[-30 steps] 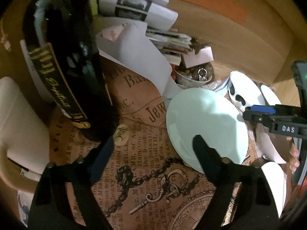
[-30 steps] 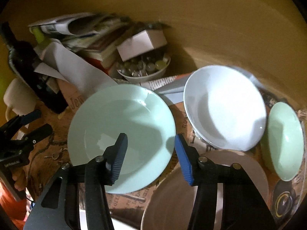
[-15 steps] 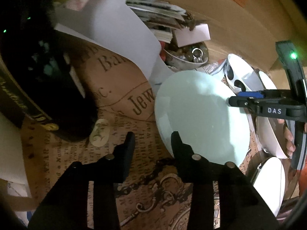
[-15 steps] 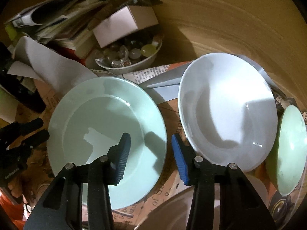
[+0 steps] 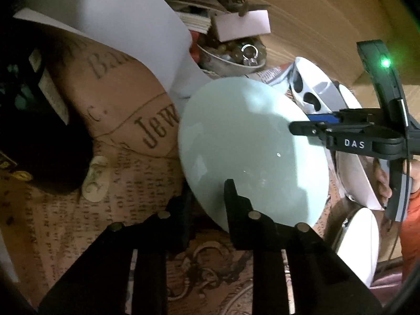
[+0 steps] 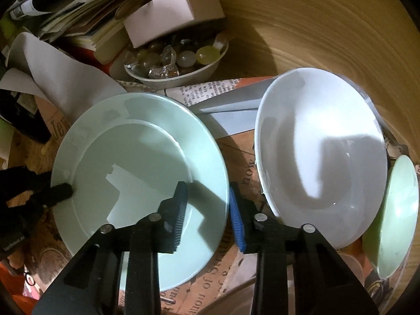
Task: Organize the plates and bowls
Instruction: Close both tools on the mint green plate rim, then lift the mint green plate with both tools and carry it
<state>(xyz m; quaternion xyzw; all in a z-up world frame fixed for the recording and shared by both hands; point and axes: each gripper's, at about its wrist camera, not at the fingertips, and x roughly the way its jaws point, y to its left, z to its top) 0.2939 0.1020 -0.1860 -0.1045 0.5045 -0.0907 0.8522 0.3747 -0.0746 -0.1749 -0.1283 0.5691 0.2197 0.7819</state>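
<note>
Closing claws [image 6: 207,210] straddle level green plate [image 6: 136,157] rim.

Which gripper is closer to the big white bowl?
Right. The right gripper straddles the green plate's rim right beside the white bowl. The left gripper is closing on that plate's far edge.

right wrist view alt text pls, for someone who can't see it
The right tool is closing its blue pads astride the near rim of a pale green plate, while the left tool reaches the plate's opposite edge. A white bowl sits to the right.
</note>
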